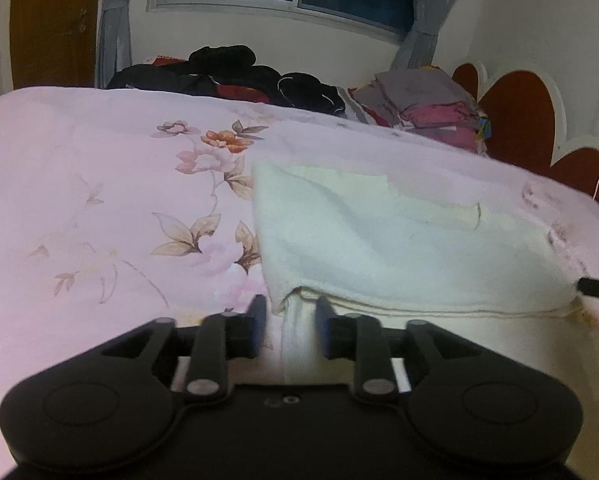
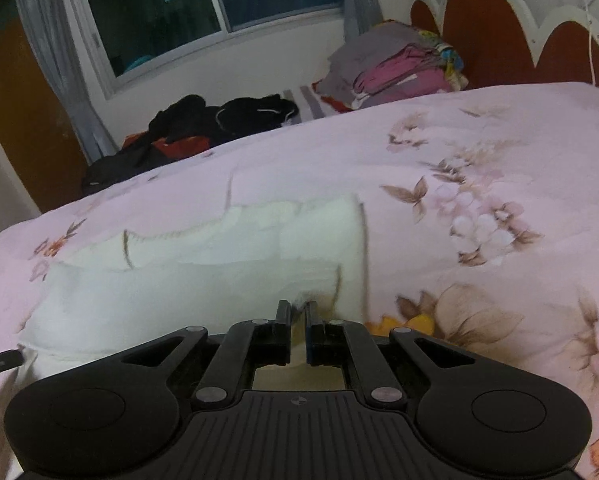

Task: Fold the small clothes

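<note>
Counts: 1 white terry-cloth garment (image 1: 379, 248) on the bed. 1 pink floral-print bedspread (image 1: 99, 184). 2 black two-finger grippers: left gripper (image 1: 291, 320), right gripper (image 2: 298, 320). 1 heap of black clothes (image 2: 227, 120) at the far edge. 1 stack of grey and magenta folded laundry (image 2: 395, 68). 1 sliding glass window (image 2: 203, 8), 2 grey curtains visible, first one (image 2: 47, 52). 1 red scalloped headboard (image 2: 495, 36).

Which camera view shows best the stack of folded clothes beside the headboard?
The right wrist view shows the stack of folded clothes best: grey and pink layers appear larger, nearer the frame's top centre. The left wrist view shows the same stack smaller and more blurred, at the far edge of the bed.
</note>
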Demonstrator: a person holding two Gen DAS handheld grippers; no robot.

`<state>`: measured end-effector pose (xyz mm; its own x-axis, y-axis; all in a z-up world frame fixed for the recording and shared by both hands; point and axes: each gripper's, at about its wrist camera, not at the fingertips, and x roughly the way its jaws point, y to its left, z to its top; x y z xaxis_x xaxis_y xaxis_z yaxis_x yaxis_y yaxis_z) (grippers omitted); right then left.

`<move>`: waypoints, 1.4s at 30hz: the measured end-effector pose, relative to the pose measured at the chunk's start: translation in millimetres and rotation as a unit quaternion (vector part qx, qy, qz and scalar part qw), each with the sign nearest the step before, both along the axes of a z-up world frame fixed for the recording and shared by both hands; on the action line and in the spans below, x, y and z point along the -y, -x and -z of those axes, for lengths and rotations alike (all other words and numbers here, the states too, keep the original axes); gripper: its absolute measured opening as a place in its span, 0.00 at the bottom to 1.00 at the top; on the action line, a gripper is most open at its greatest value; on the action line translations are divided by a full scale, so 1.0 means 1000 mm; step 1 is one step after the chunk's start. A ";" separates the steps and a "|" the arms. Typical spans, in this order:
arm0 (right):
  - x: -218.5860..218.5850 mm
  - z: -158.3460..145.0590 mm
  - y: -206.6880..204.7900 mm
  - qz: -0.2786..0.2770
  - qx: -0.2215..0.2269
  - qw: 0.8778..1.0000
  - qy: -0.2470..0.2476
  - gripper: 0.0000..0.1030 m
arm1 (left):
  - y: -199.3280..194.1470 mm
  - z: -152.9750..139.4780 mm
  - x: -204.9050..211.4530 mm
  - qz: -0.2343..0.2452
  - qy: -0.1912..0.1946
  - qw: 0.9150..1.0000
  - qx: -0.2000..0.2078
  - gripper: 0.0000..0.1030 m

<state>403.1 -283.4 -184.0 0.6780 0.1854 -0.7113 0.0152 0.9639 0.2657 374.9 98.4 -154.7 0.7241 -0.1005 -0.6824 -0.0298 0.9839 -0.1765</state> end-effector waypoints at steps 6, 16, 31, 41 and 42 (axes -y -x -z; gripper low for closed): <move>0.011 0.001 -0.001 0.021 -0.002 1.000 -0.008 0.20 | -0.010 -0.009 -0.005 -0.009 0.021 1.000 0.001 0.28; 0.001 0.011 -0.034 0.009 0.001 1.000 0.003 0.53 | -0.066 0.007 -0.002 -0.027 0.041 0.999 -0.022 0.44; -0.024 0.015 -0.045 -0.031 0.039 0.996 0.072 0.08 | -0.110 0.032 -0.020 -0.085 0.073 0.994 -0.018 0.14; -0.010 0.021 -0.046 0.008 0.023 0.997 0.075 0.42 | -0.100 0.021 -0.007 -0.076 0.008 0.997 -0.003 0.33; -0.007 0.017 -0.042 0.010 0.036 0.997 0.066 0.42 | -0.095 0.018 -0.007 -0.081 0.010 0.997 0.000 0.34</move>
<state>445.4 -276.4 -200.6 0.7312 0.0793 -0.6775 0.0208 0.9902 0.1384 469.9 105.3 -172.8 0.7318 0.0043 -0.6815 -0.1880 0.9625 -0.1958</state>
